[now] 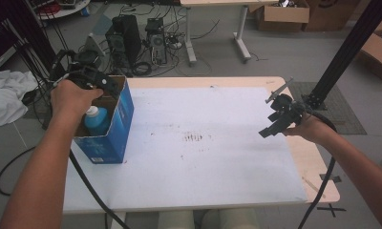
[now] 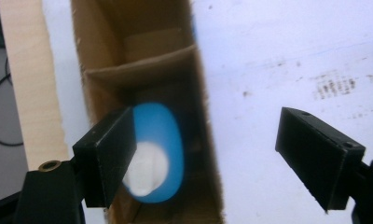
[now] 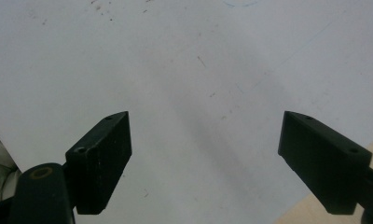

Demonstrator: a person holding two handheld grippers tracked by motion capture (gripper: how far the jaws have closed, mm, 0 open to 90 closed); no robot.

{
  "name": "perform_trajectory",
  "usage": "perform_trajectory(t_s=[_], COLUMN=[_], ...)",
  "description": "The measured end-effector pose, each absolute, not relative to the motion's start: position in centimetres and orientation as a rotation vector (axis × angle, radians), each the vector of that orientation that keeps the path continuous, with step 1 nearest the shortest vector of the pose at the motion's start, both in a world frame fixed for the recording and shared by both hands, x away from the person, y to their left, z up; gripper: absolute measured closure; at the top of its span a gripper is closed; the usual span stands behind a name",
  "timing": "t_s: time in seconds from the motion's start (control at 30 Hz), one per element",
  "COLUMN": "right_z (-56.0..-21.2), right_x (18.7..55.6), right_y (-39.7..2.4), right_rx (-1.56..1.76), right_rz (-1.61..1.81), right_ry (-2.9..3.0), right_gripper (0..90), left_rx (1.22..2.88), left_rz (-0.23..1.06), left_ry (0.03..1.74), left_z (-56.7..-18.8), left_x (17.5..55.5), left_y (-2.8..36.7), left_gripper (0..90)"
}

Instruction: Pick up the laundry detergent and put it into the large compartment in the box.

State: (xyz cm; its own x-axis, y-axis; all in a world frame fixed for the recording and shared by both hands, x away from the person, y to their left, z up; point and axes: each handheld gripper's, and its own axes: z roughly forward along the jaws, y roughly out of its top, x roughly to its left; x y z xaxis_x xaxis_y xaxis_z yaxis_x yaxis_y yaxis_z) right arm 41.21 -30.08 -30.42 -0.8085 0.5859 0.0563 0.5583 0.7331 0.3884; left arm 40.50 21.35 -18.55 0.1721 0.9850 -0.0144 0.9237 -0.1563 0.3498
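The box (image 1: 113,125) is blue outside and plain brown cardboard inside (image 2: 142,56). The bottle (image 1: 96,119) in it is light blue with a white cap (image 2: 147,168). The table (image 1: 318,167) is pale wood under a white sheet (image 1: 203,162) with dark smudges (image 2: 336,86). Both grippers' jaws are black.

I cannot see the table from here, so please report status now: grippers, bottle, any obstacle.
Left gripper open above blue box. Right gripper open over white sheet. Blue bottle inside box, ungripped. Box wall between the jaws.
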Motion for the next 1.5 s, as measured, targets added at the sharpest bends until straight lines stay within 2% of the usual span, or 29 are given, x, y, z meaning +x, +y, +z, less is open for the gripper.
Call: perform_trajectory(t_s=[0.33,0.73,1.07,1.5], right_z=[-30.3,-30.2,-30.0,-29.7], right_x=[41.2,41.3,41.0,40.7], right_y=[-30.1,-30.2,-30.3,-30.5], right_rx=[0.947,0.957,0.947,0.95], right_rz=[0.601,0.602,0.612,0.617], right_ry=[2.861,2.861,2.86,2.855], right_gripper=[17.3,17.3,17.2,17.2], left_rx=[2.203,2.328,2.463,2.56], left_rz=[0.346,0.37,0.357,0.325], left_ry=[1.723,1.511,1.307,1.166], left_z=[-17.0,-15.6,-16.6,-18.5], left_x=[41.4,42.7,43.3,44.5], left_y=[18.3,13.2,8.6,4.2], left_gripper=[19.7,19.5,19.6,19.6])
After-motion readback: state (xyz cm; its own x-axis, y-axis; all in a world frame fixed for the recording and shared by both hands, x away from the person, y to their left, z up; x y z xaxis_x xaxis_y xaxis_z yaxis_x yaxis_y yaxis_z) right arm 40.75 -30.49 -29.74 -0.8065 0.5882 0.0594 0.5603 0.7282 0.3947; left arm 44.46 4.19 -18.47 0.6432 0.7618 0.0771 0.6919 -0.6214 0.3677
